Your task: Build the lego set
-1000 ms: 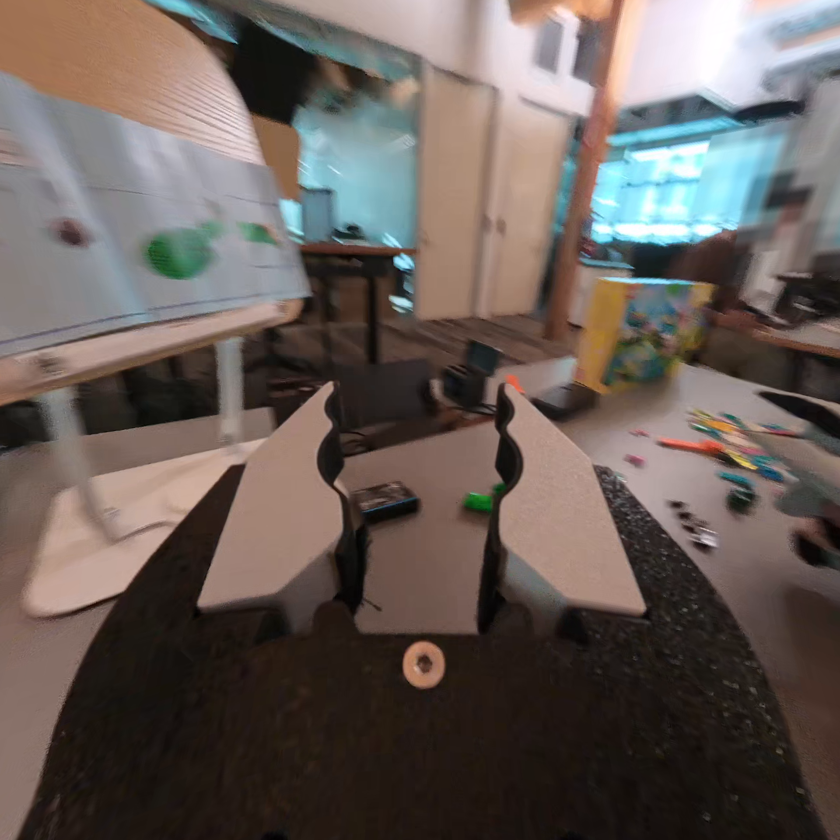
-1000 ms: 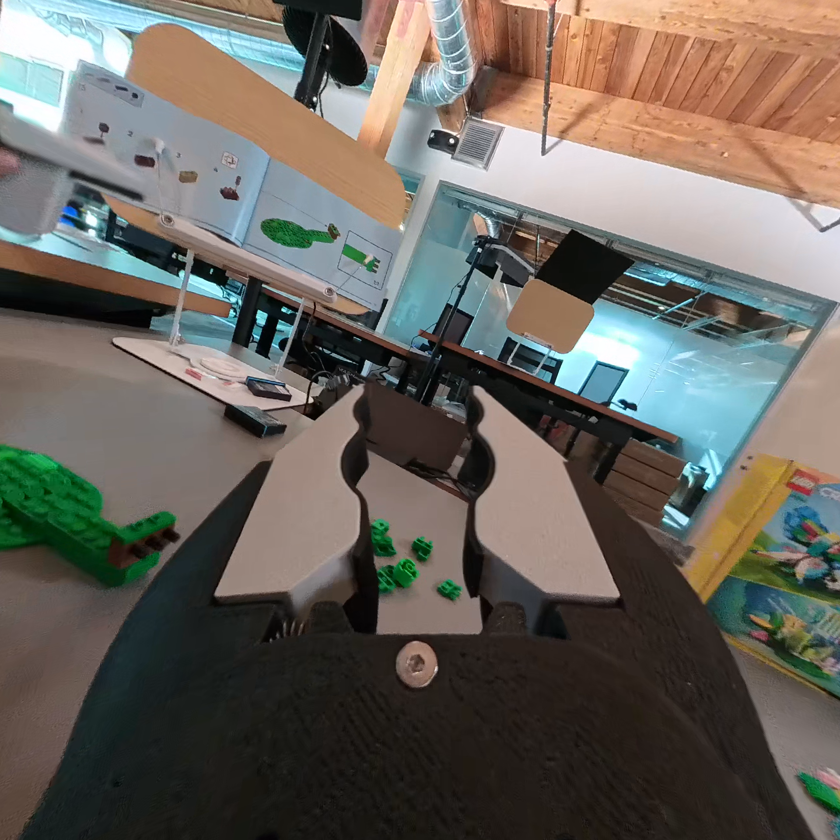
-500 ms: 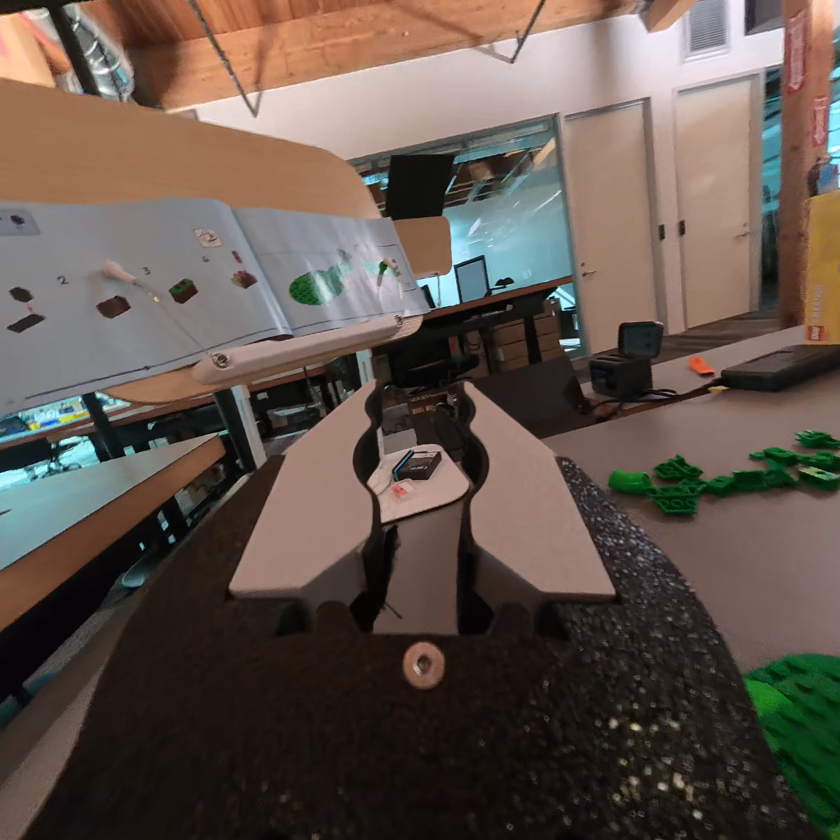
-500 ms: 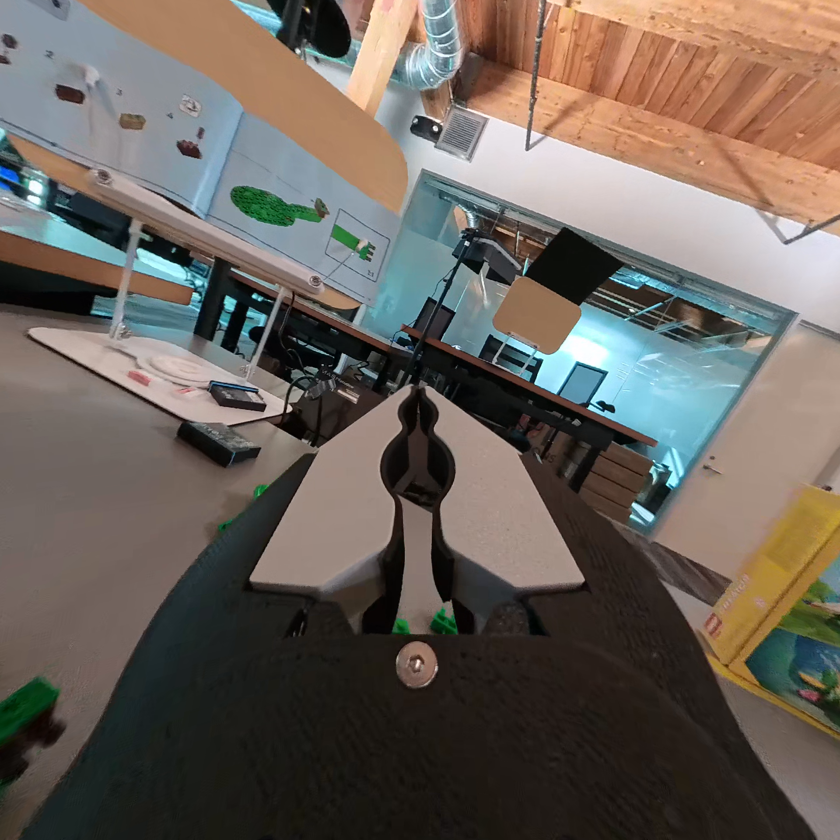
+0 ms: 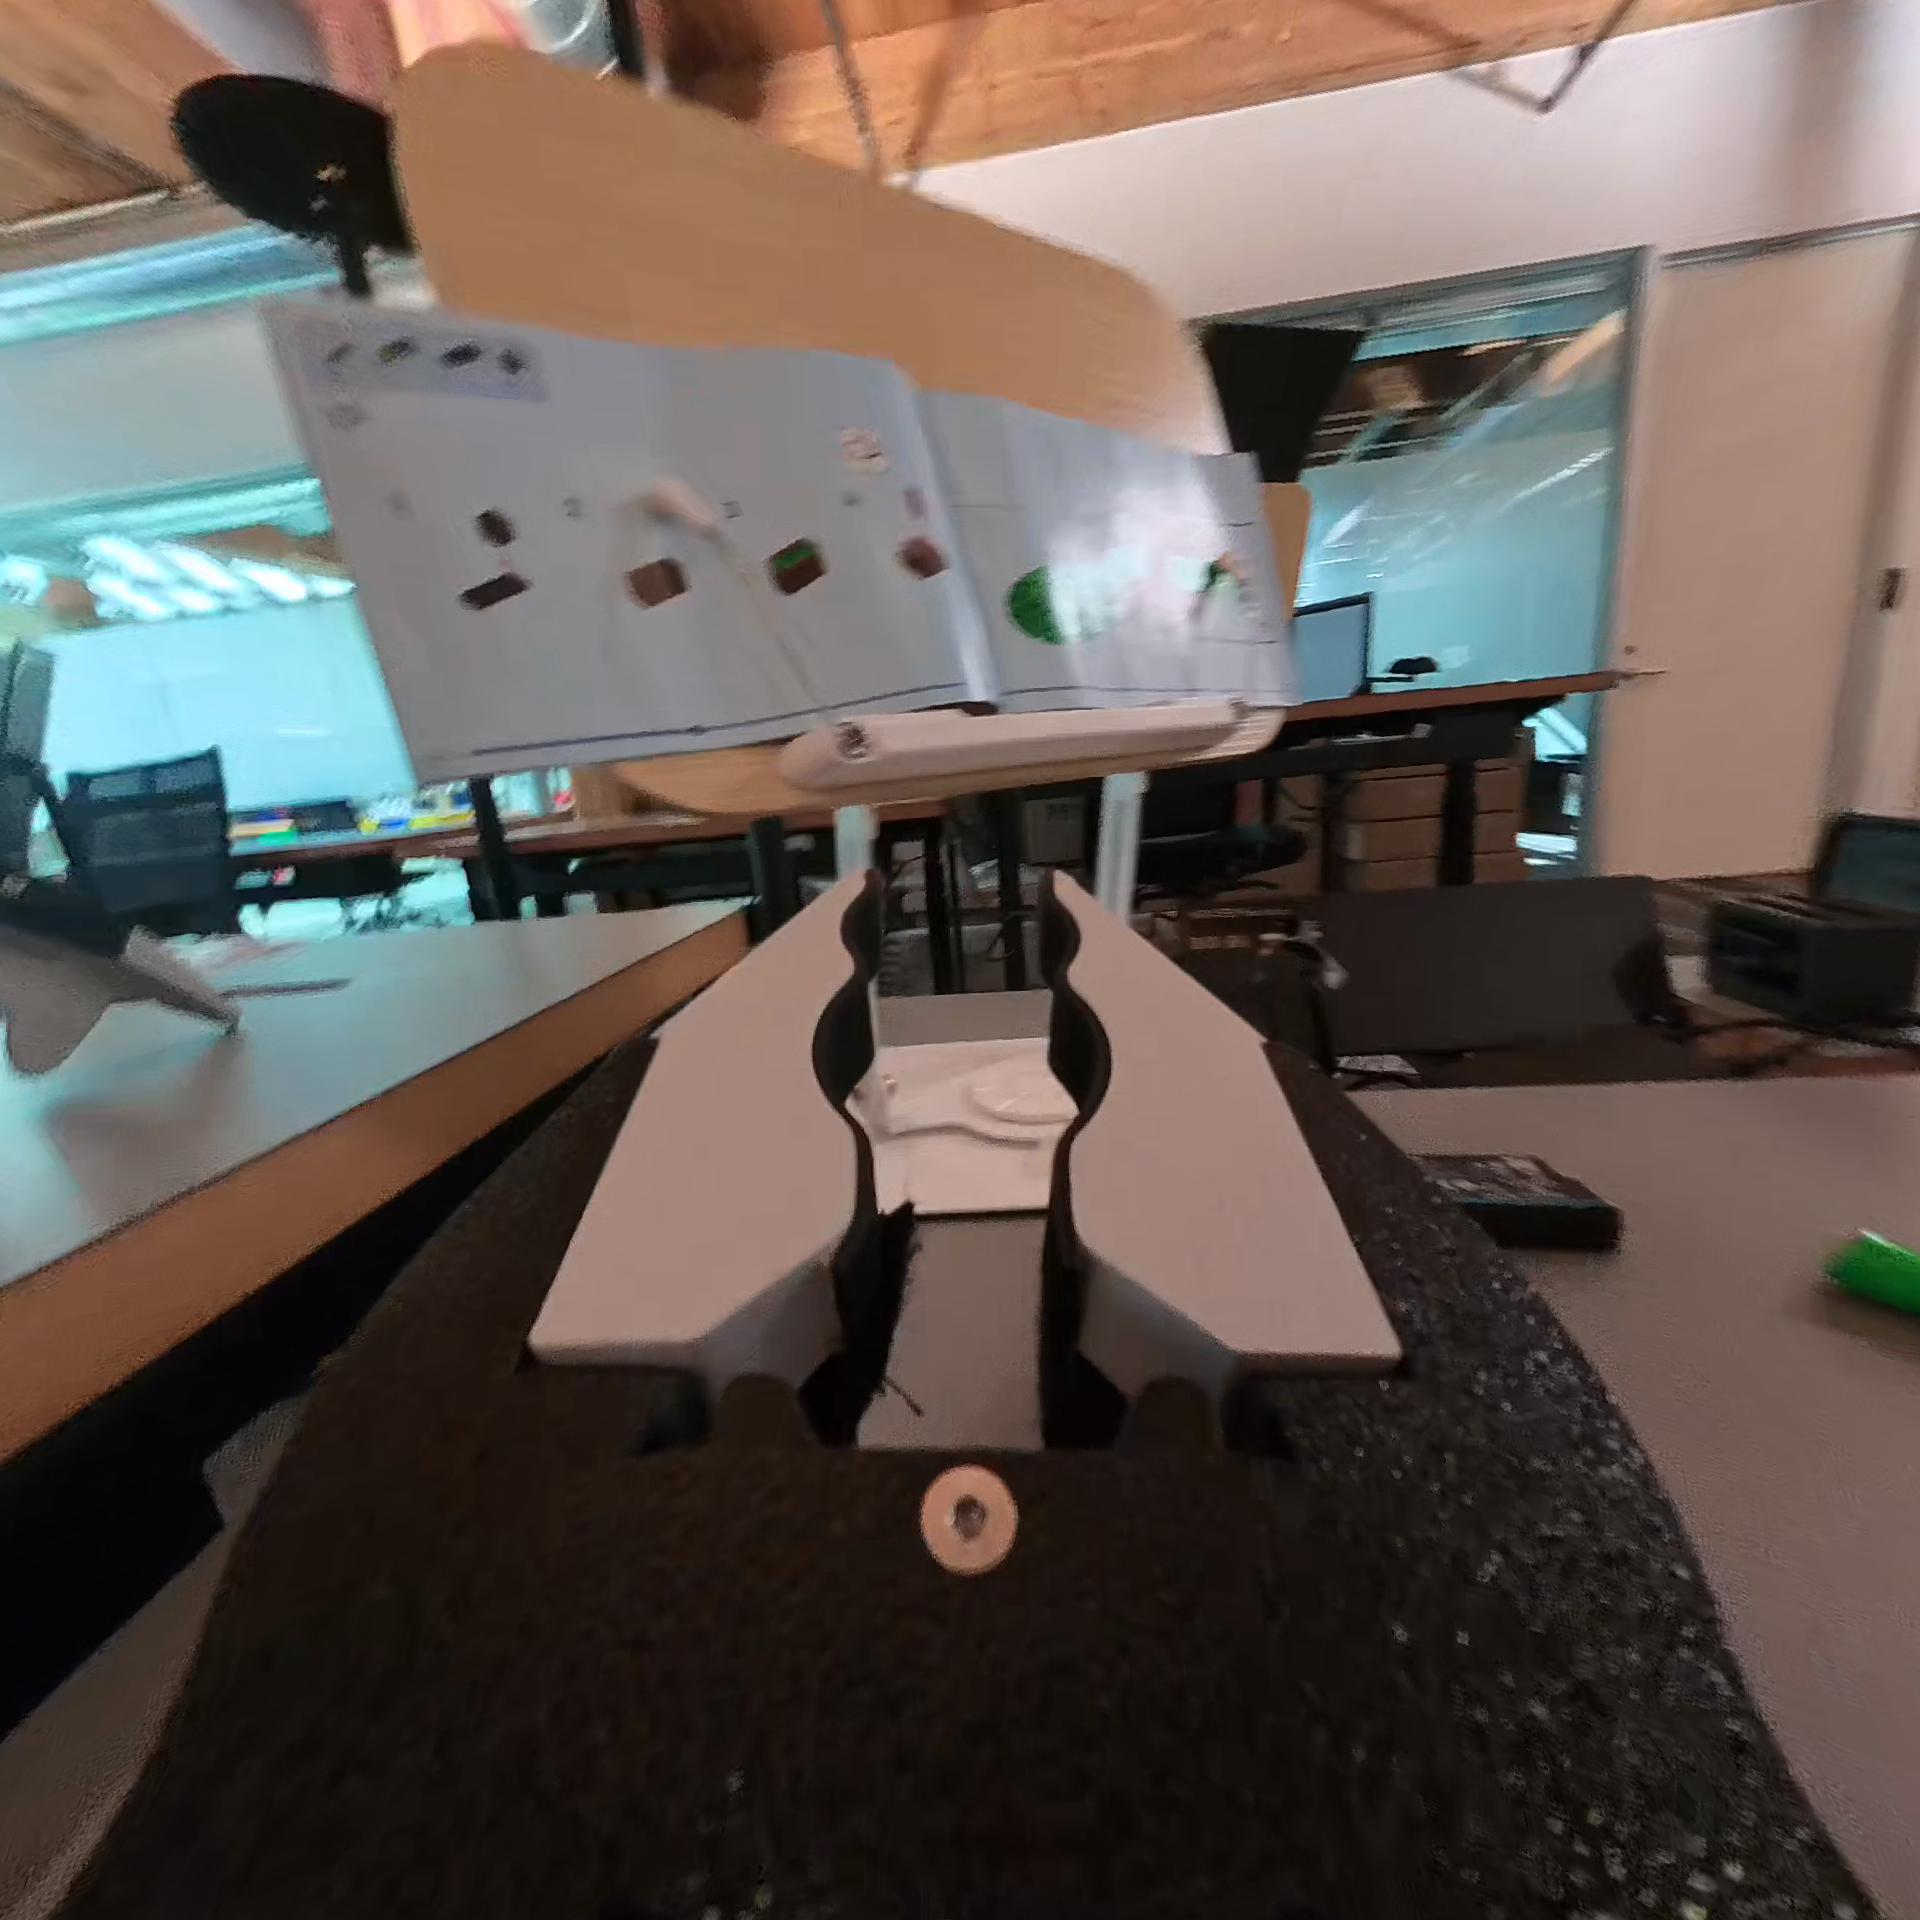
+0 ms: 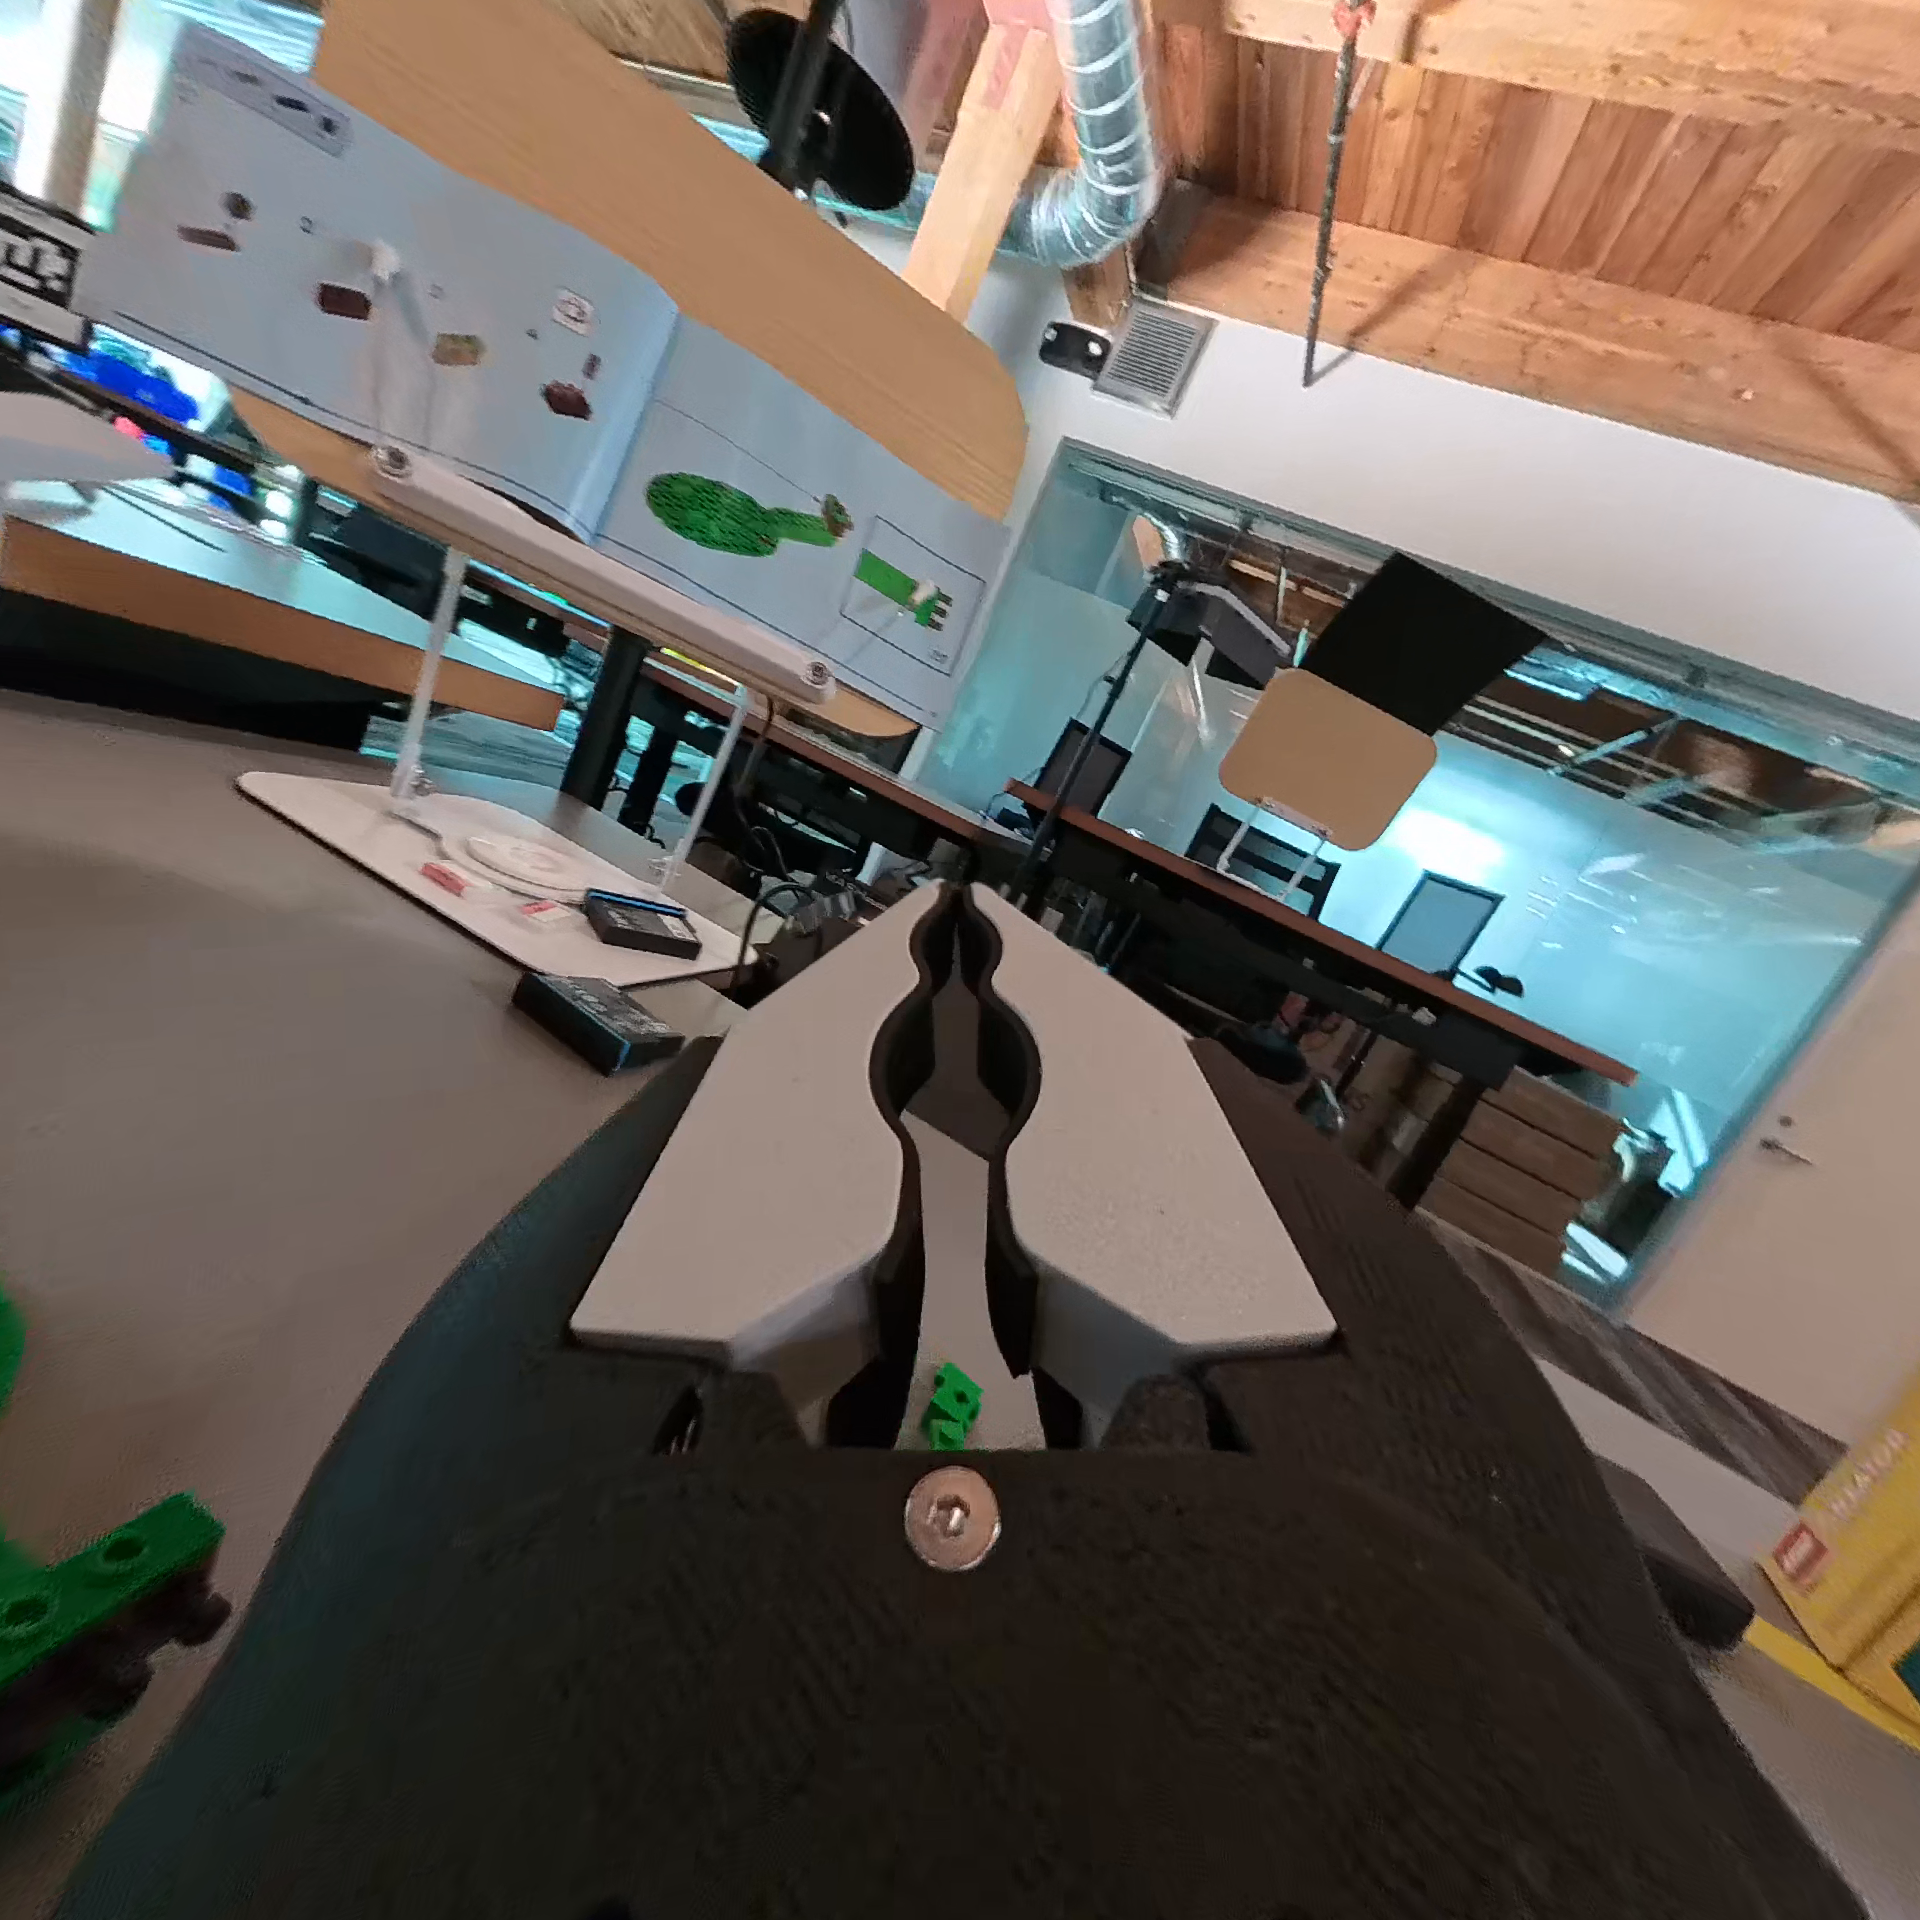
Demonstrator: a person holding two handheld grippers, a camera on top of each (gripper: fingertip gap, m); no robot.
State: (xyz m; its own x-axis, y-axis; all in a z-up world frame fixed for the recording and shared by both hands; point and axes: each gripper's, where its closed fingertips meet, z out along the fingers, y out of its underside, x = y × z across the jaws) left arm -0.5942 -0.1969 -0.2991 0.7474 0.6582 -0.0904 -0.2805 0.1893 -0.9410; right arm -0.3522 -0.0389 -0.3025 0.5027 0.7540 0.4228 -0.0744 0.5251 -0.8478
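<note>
Left claw stood open and empty, facing the open instruction booklet on its stand, while only the right view showed the right claw with tips nearly touching, gripping nothing visible, a small green brick beneath it, green build at left.

Pale grey fingers sit on speckled black foam. The tabletop is plain grey, the lego build bright green over dark brown, the box yellow.
</note>
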